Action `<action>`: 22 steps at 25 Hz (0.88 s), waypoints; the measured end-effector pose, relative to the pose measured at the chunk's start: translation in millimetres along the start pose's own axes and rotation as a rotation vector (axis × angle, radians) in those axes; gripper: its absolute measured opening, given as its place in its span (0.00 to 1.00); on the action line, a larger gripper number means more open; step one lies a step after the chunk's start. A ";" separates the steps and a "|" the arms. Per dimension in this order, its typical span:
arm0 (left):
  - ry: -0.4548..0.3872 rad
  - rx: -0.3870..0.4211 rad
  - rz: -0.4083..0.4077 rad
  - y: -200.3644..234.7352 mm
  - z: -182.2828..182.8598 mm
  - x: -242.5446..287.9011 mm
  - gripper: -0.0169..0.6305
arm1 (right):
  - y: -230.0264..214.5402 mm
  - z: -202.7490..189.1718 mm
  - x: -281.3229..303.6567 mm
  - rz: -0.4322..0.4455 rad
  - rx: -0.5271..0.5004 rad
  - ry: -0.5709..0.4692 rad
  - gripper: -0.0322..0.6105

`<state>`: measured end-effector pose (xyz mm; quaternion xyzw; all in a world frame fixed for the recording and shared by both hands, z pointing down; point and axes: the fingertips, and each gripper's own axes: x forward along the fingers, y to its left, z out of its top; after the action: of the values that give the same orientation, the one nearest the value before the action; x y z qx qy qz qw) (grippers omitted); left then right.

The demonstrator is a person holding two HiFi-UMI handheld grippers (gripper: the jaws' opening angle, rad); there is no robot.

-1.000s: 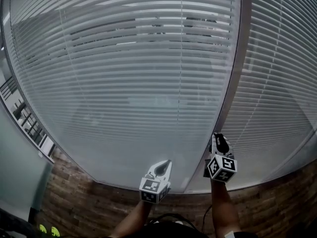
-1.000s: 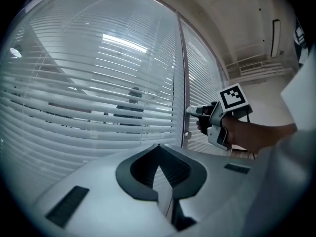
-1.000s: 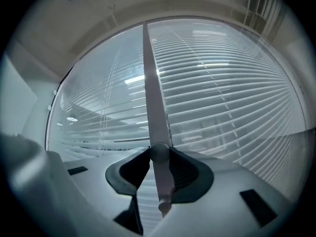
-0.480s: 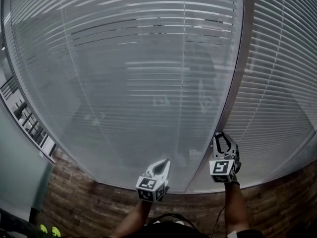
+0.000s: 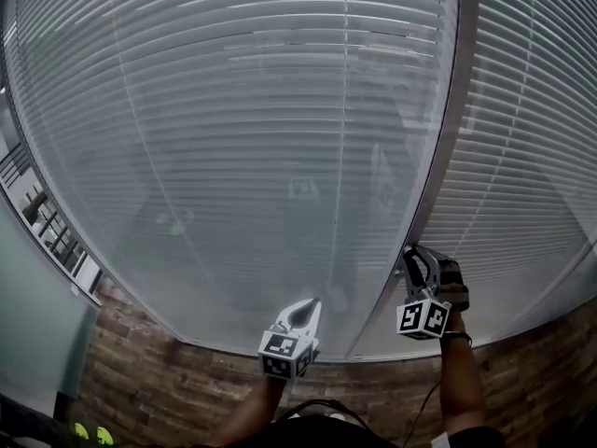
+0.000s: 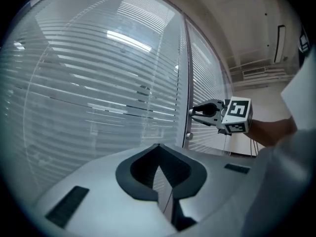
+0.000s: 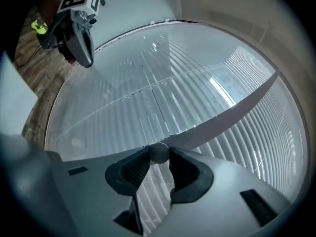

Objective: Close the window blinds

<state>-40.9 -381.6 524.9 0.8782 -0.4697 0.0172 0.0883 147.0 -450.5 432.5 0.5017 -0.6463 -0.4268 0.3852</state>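
Observation:
White slatted blinds (image 5: 233,110) hang behind a large glass pane, their slats tilted nearly flat so little shows through. A grey upright frame (image 5: 450,138) divides this pane from the one to its right. A small round knob (image 7: 159,152) sits on this frame, and my right gripper (image 7: 159,155) is shut on it, jaws pressed on both sides. The head view shows the right gripper (image 5: 416,253) at the frame's lower part, rolled over. My left gripper (image 5: 307,307) hangs shut and empty in front of the glass, lower left of the right one. Its tips (image 6: 157,146) meet.
A second blind (image 5: 532,157) covers the pane to the right of the frame. Wood-plank floor (image 5: 140,381) runs along the window's foot. A pale partition (image 5: 33,334) stands at the left. In the left gripper view a small stud (image 6: 188,135) shows on the frame under the right gripper (image 6: 195,111).
My right gripper has rolled about its own axis on the knob. The slats have tilted from partly see-through to nearly closed. The left gripper has stayed put.

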 end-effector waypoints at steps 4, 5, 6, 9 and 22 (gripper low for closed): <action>-0.002 -0.039 -0.016 -1.2 0.6 0.7 0.02 | 0.8 0.3 -0.1 -0.010 -0.036 -0.009 0.25; -0.002 -0.038 -0.015 -1.2 0.6 1.0 0.02 | -0.2 1.5 -0.9 -0.021 0.011 -0.020 0.25; 0.000 -0.032 -0.013 -1.6 0.5 1.0 0.02 | -2.0 3.8 -3.3 -0.037 0.091 -0.034 0.25; 0.002 -0.028 -0.004 -3.8 6.3 -0.3 0.02 | -10.7 13.3 -14.9 -0.099 0.379 -0.075 0.26; 0.015 -0.006 0.003 -2.9 -6.4 0.7 0.02 | -12.7 -18.2 -2.9 -0.129 1.556 -0.149 0.26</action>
<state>-37.8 -379.6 530.9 0.8771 -0.4705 0.0223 0.0944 168.5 -452.4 426.5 0.6339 -0.7535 0.0946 -0.1468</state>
